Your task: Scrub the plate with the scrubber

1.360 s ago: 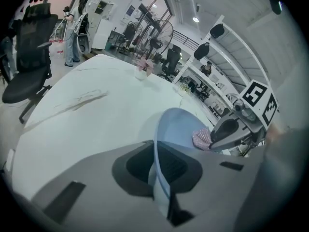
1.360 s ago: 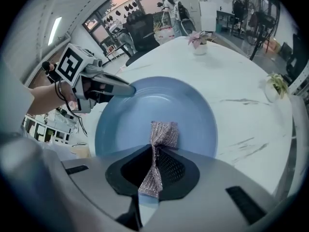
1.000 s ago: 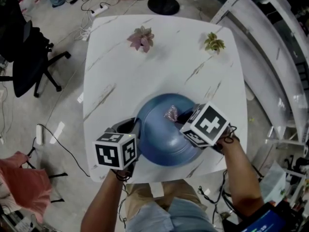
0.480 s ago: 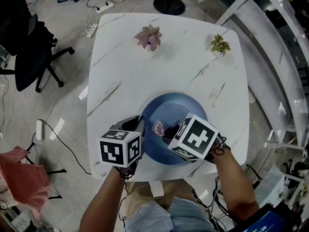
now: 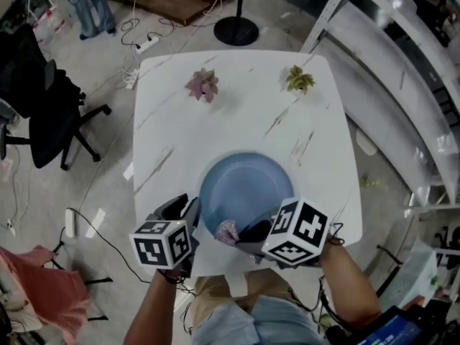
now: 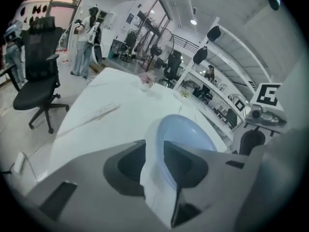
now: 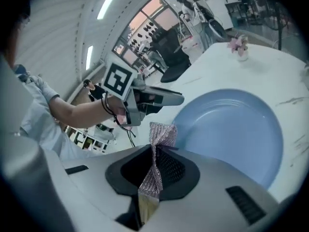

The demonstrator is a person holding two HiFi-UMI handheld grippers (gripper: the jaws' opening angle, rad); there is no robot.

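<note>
A blue plate (image 5: 246,189) lies on the white marble table (image 5: 237,121) close to its near edge. My left gripper (image 5: 188,208) stands at the plate's left rim. In the left gripper view the rim of the plate (image 6: 188,134) runs between the jaws of this gripper (image 6: 154,151), which have just been opening and do not press on it. My right gripper (image 5: 248,233) is shut on a pinkish mesh scrubber (image 5: 228,231) at the plate's near rim. In the right gripper view the scrubber (image 7: 159,137) sticks up from the right gripper (image 7: 154,166) beside the plate (image 7: 231,129), with the left gripper (image 7: 176,99) behind.
A pink potted plant (image 5: 203,85) and a green one (image 5: 297,79) stand at the table's far side. A black office chair (image 5: 50,113) is on the floor to the left, a round lamp base (image 5: 236,29) beyond the table, and white shelving (image 5: 402,63) to the right.
The right gripper has drawn the scrubber from the plate's middle back to its near rim. The left gripper's jaws have opened round the rim, and the plate now lies flatter.
</note>
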